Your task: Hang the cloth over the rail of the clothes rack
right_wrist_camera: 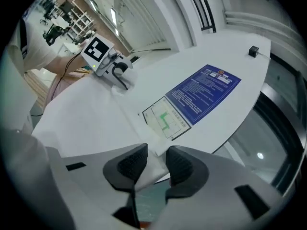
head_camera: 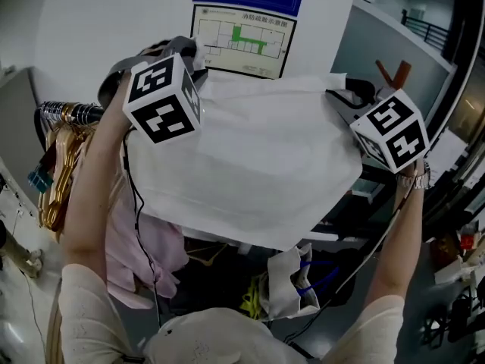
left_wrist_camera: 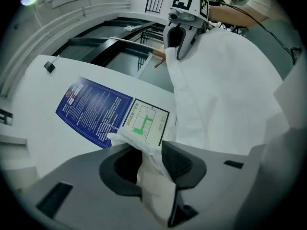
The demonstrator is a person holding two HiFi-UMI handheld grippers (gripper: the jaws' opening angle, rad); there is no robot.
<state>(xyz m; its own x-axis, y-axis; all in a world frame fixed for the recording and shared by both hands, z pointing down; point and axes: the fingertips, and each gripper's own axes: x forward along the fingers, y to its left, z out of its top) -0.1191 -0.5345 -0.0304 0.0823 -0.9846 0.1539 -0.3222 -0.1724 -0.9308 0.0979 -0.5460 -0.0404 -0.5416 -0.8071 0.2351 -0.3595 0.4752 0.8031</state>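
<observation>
Left gripper (left_wrist_camera: 152,162) with jaws parted: a bunched corner of the white cloth (head_camera: 250,158) loose between them, resting against one pad. Right gripper (right_wrist_camera: 157,166) likewise spread, a cloth corner in the gap, not clamped. From the head view alone — cloth stretched between both grippers, clothes rail (head_camera: 79,113) and gold hangers (head_camera: 59,177) just outside the left one, pink garment (head_camera: 136,241) below. From the gripper views alone — blue notice (left_wrist_camera: 91,110) in full, ahead of the jaws.

Raised left gripper (left_wrist_camera: 152,163) and right gripper (right_wrist_camera: 157,165), fingers (left_wrist_camera: 180,163) apart
</observation>
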